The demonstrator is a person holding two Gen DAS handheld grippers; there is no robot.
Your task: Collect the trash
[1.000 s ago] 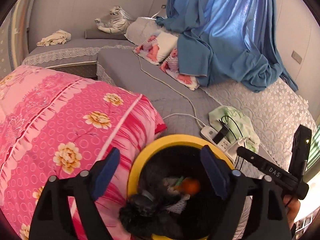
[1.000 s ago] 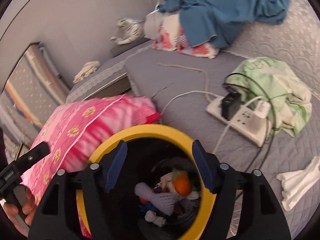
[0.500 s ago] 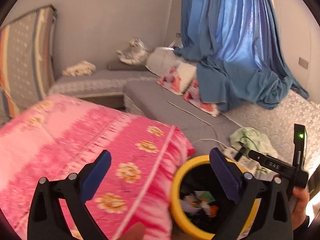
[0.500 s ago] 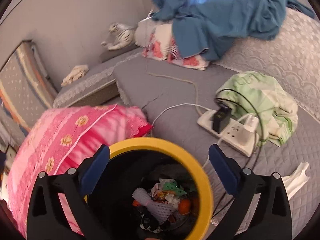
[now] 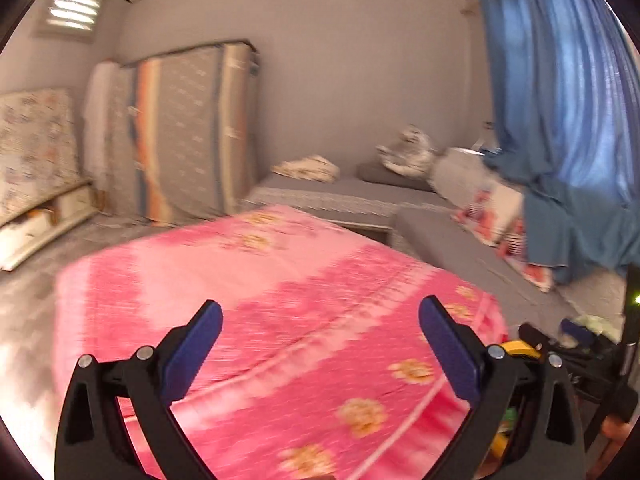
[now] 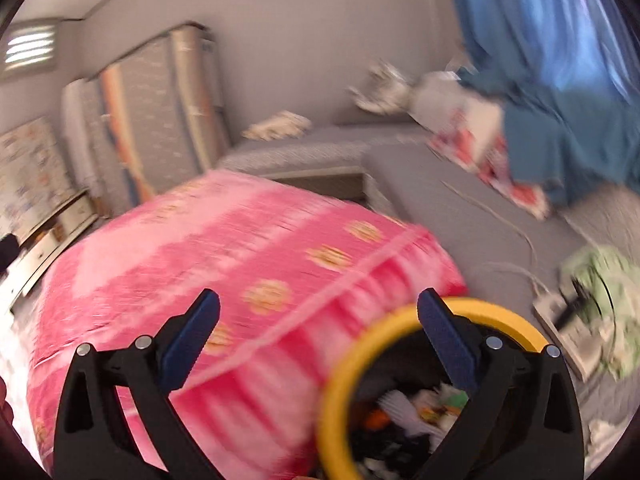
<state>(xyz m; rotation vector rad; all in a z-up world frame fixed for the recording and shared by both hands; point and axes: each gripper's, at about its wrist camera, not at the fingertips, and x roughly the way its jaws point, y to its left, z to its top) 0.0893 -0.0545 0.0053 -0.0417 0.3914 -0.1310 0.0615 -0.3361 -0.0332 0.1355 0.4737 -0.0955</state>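
A black trash bin with a yellow rim (image 6: pixel 344 364) sits at the lower right of the right wrist view, holding mixed trash (image 6: pixel 408 412). My right gripper (image 6: pixel 318 332) is open and empty above the bin's left edge. In the left wrist view only a sliver of the yellow rim (image 5: pixel 516 346) shows behind the right finger. My left gripper (image 5: pixel 320 338) is open and empty over the pink flowered quilt (image 5: pixel 280 300). Both views are motion-blurred.
The pink quilt (image 6: pixel 240 260) is next to the bin. A grey mattress (image 6: pixel 460 208) carries a power strip (image 6: pixel 560 316), a green cloth (image 6: pixel 608 280) and a blue curtain (image 6: pixel 560 80). Folded mattresses (image 5: pixel 180 128) lean on the far wall.
Both grippers have lifted and swung left away from the bin. The bin has slid to the lower right of both views. The quilt and far wall now fill the frames.
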